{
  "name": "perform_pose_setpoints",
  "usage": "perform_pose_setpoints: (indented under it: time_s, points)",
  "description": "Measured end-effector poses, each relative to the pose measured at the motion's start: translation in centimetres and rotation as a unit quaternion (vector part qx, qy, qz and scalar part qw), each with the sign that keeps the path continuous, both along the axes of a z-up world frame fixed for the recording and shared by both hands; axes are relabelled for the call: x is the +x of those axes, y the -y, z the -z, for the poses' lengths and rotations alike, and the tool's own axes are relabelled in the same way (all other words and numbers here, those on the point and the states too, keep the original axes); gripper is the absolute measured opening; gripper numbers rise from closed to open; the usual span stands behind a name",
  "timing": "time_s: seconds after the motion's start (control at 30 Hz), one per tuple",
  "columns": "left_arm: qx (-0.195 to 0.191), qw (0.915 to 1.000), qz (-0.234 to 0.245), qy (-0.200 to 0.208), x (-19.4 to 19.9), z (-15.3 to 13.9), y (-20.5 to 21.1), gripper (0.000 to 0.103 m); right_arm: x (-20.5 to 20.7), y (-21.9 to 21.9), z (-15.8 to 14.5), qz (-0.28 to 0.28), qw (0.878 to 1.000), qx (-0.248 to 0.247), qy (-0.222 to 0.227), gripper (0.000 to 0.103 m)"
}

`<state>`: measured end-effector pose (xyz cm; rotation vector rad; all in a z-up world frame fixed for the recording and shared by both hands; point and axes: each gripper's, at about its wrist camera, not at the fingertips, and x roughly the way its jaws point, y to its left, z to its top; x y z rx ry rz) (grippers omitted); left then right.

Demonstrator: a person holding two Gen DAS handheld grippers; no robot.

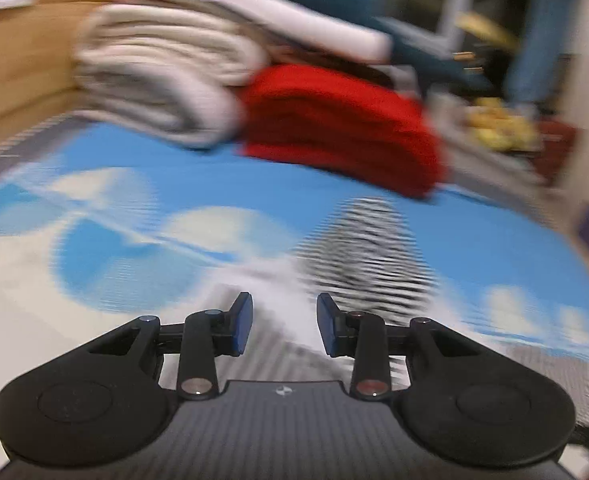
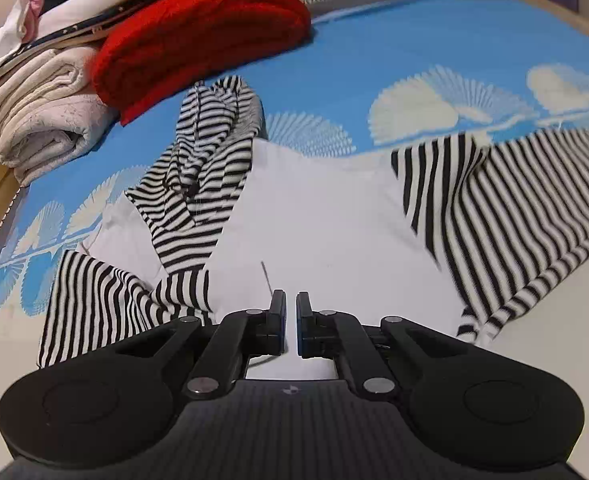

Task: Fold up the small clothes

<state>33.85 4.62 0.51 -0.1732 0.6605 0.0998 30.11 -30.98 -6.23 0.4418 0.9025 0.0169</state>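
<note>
A: Where is the garment?

B: The striped garment, white in the body with black-and-white striped parts, lies spread on the blue patterned cloth, right ahead of the right gripper. One striped sleeve fans out to the right; a bunched striped part runs up the middle-left; another striped piece lies at the lower left.

A: Are that gripper's fingers holding it?

B: The fingers stand almost together, a thin slit between the blue pads. White fabric lies directly under them, but I cannot tell whether any is pinched.

A: And the left gripper?

B: The left gripper hangs over the blue cloth with its fingers clearly apart and nothing between the pads. That view is heavily blurred; a striped patch shows just beyond the right finger.

A: What else lies around?

B: At the far end a folded red knit sits on the cloth, close to the bunched striped part. Beside it is a stack of folded cream towels, with white, dark-trimmed and teal pieces heaped on top. A wooden surface shows behind the stack in the left view, and blurred yellow things lie to the right of the red knit.

A: Anything lying on the garment?

B: No, only its own folds.
</note>
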Motion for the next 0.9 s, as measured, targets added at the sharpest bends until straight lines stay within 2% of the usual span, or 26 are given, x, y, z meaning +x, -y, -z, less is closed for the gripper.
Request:
perform_pose_setpoints:
  time_s: [0.13, 0.17, 0.2, 0.27, 0.33, 0.4, 0.43, 0.47, 0.53, 0.63, 0.7, 0.77, 0.8, 0.87, 0.9]
  points:
    - [-0.009, 0.9981, -0.058, -0.017, 1.5, 1.1, -4.4, 0.039, 1.1, -1.4, 2.0, -0.007, 0.999, 0.012, -0.031, 0.020]
    - [-0.009, 0.9967, -0.072, -0.036, 2.2, 1.7, -5.3, 0.039, 1.4, -1.8, 2.7, -0.007, 0.999, 0.014, -0.040, 0.021]
    - [-0.018, 0.9945, -0.085, -0.059, 2.7, 2.5, -6.2, 0.039, 1.6, -2.2, 3.2, -0.008, 0.999, 0.014, -0.047, 0.021]
    - [-0.037, 0.9931, -0.092, -0.062, 3.1, 2.6, -7.7, 0.039, 2.3, -3.1, 4.3, -0.012, 0.998, 0.006, -0.056, 0.022]
    - [-0.030, 0.9924, -0.100, -0.065, 3.6, 2.6, -8.2, 0.039, 2.9, -4.0, 5.3, -0.017, 0.998, -0.012, -0.062, 0.022]
    - [-0.040, 0.9914, -0.106, -0.065, 3.9, 2.8, -8.9, 0.039, 3.4, -4.9, 6.1, -0.031, 0.997, -0.025, -0.062, 0.021]
    - [-0.044, 0.9911, -0.106, -0.066, 3.6, 2.6, -8.9, 0.039, 3.5, -5.2, 6.2, -0.038, 0.997, -0.036, -0.054, 0.017]
    - [-0.045, 0.9909, -0.105, -0.070, 3.7, 2.7, -9.1, 0.039, 3.5, -5.7, 6.1, -0.049, 0.997, -0.049, -0.042, 0.008]
    - [-0.045, 0.9907, -0.101, -0.080, 4.0, 3.1, -9.1, 0.039, 3.5, -6.6, 5.5, -0.071, 0.995, -0.068, -0.019, 0.007]
    - [-0.046, 0.9899, -0.102, -0.088, 4.2, 3.6, -9.4, 0.039, 2.9, -6.0, 3.0, -0.056, 0.997, -0.044, 0.035, 0.006]
    - [-0.050, 0.9890, -0.106, -0.090, 4.4, 3.8, -9.8, 0.039, 1.5, -4.8, -0.5, -0.033, 0.994, -0.018, 0.107, 0.006]
    - [-0.054, 0.9886, -0.106, -0.093, 4.6, 4.0, -9.8, 0.039, -0.1, -3.7, -3.5, -0.013, 0.984, -0.030, 0.176, 0.006]
    - [-0.055, 0.9887, -0.103, -0.094, 4.7, 4.1, -9.8, 0.039, -0.7, -2.9, -4.3, 0.001, 0.982, -0.038, 0.187, 0.006]
    - [-0.052, 0.9889, -0.095, -0.102, 5.0, 4.4, -9.4, 0.039, -0.8, -1.4, -3.4, 0.036, 0.987, -0.054, 0.147, 0.006]
    - [-0.052, 0.9887, -0.092, -0.107, 5.1, 4.6, -9.2, 0.039, -0.3, -0.5, -1.9, 0.050, 0.992, -0.055, 0.098, 0.006]
